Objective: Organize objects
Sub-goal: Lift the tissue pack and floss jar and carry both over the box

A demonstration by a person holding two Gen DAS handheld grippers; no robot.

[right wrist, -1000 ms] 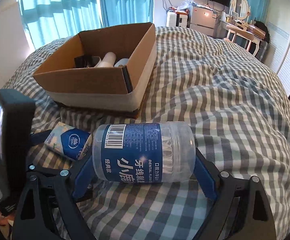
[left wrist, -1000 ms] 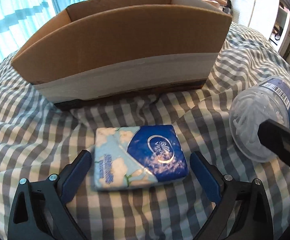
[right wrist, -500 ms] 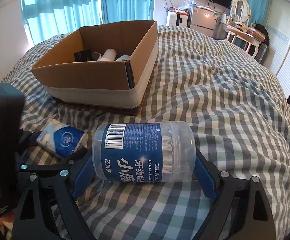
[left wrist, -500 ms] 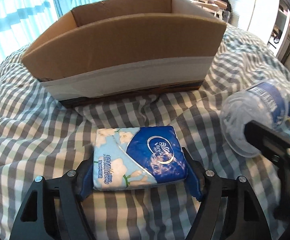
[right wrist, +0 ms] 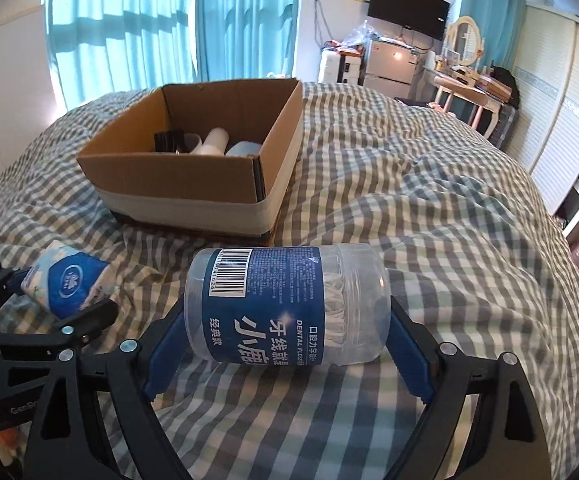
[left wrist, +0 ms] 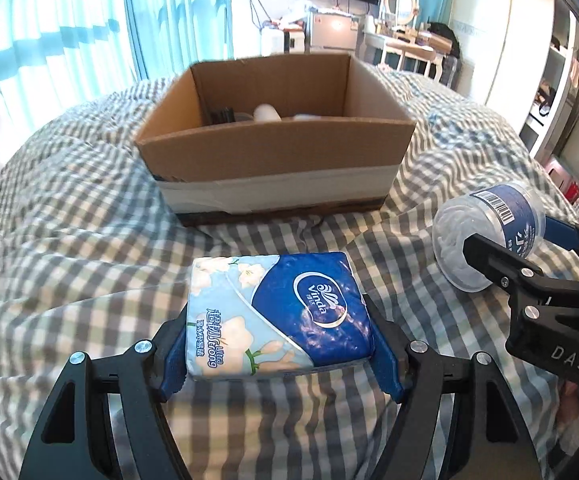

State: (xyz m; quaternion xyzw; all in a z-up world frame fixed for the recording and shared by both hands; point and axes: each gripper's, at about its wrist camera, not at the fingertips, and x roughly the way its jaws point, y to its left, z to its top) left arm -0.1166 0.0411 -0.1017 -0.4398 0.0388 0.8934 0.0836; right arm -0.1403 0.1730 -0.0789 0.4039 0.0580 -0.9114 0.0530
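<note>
A: From the left, then. What has the left gripper (left wrist: 279, 354) got?

B: It is clamped on the tissue pack (left wrist: 277, 316), a blue pad pressed to each side, and the pack looks lifted off the checked bedspread (left wrist: 69, 240). Those jaws have just been closing on it.

A: And the cardboard box (left wrist: 273, 160)?

B: It sits on the bed just beyond both grippers, open at the top. A few things already lie in it: something dark, a pale roll, another pale round thing (too small to name).

A: The right side?

B: The right gripper (right wrist: 287, 354) is clamped end to end on the floss jar (right wrist: 285, 306), which lies crosswise between its pads, above the bedspread.

A: So how far along?

B: I'd judge it well along. Some things are boxed, and both remaining ones are in hand but not yet over the box. What's left is carrying each across the near wall and letting go inside.
</note>
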